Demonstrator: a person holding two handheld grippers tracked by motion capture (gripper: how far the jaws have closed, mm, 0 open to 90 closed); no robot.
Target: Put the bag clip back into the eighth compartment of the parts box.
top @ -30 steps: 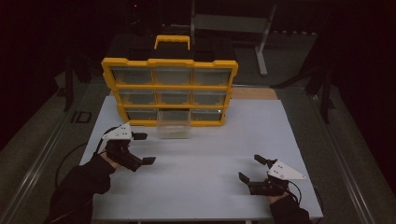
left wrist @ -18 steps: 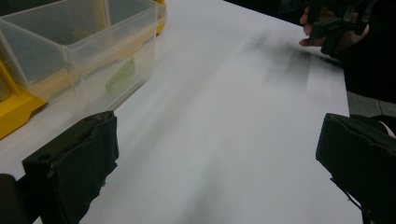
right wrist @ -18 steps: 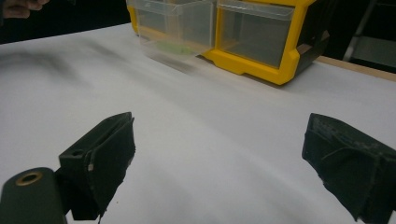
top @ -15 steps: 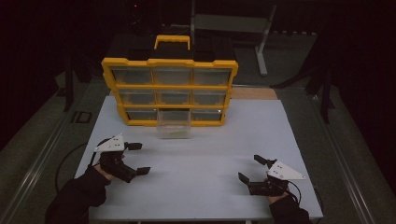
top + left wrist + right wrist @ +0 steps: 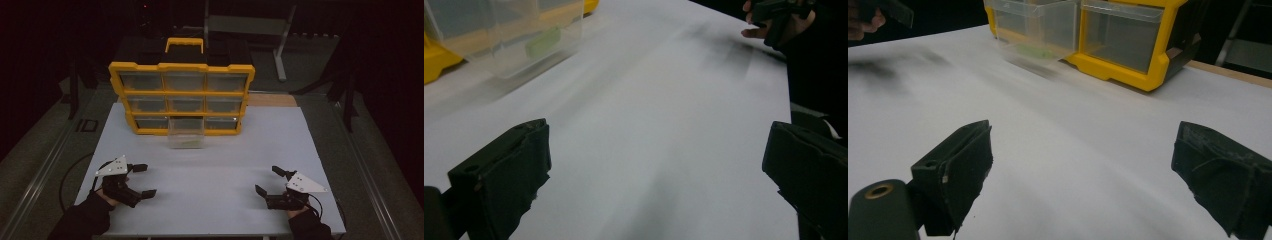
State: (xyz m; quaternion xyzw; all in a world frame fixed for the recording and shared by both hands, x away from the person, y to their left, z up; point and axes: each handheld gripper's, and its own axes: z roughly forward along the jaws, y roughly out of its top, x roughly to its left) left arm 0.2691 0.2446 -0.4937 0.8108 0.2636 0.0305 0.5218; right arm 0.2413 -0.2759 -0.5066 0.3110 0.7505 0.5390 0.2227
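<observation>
A worktop [image 5: 210,165] is lying across the middle of the scene. A drawer organiser [image 5: 182,97] is standing upright at its far edge, at about mid-width. One drawer [image 5: 186,133], from the middle of the bottom row, is sticking out toward the near side, with a small item [image 5: 189,143] lying in it. The left gripper [image 5: 141,180] is sitting near the near left corner, jaws parted, and the right gripper [image 5: 270,181] near the near right corner, likewise parted. The two are lying well apart, with bare worktop between them.
</observation>
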